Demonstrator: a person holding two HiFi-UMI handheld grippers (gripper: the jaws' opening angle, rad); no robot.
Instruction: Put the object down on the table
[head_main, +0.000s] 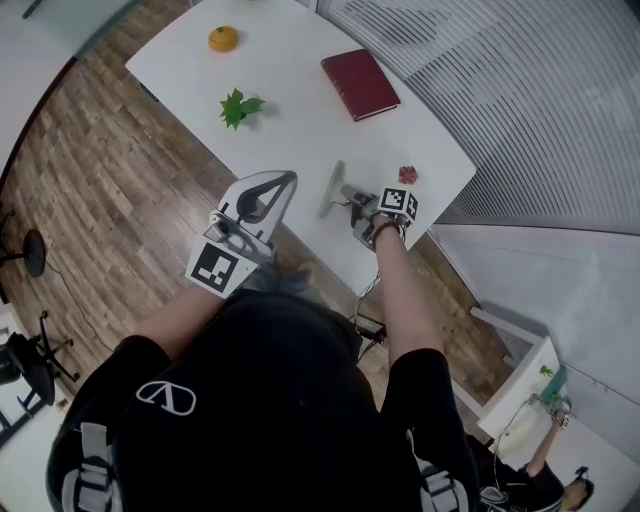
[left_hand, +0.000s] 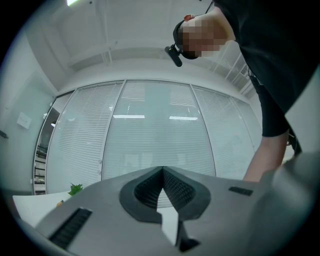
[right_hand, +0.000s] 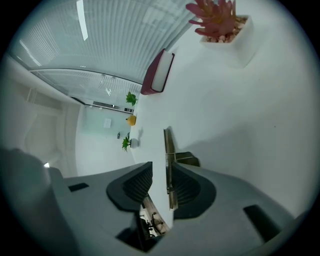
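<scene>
A thin grey flat piece (head_main: 331, 190) rests on the white table (head_main: 300, 130) close to its near edge. In the right gripper view I see the piece (right_hand: 168, 160) edge-on between the jaws, close against the right pad, with a clear gap to the left pad. My right gripper (head_main: 352, 200) (right_hand: 161, 170) is open, low over the table. My left gripper (head_main: 288, 180) hangs beside the table's near edge, tilted upward. Its fingertips (left_hand: 162, 169) meet with nothing between them, so it is shut.
A pink succulent in a white pot (head_main: 407, 175) (right_hand: 220, 22) stands just right of the right gripper. Farther back lie a dark red book (head_main: 360, 83), a small green plant (head_main: 238, 107) and an orange (head_main: 223, 39). Wooden floor lies left of the table.
</scene>
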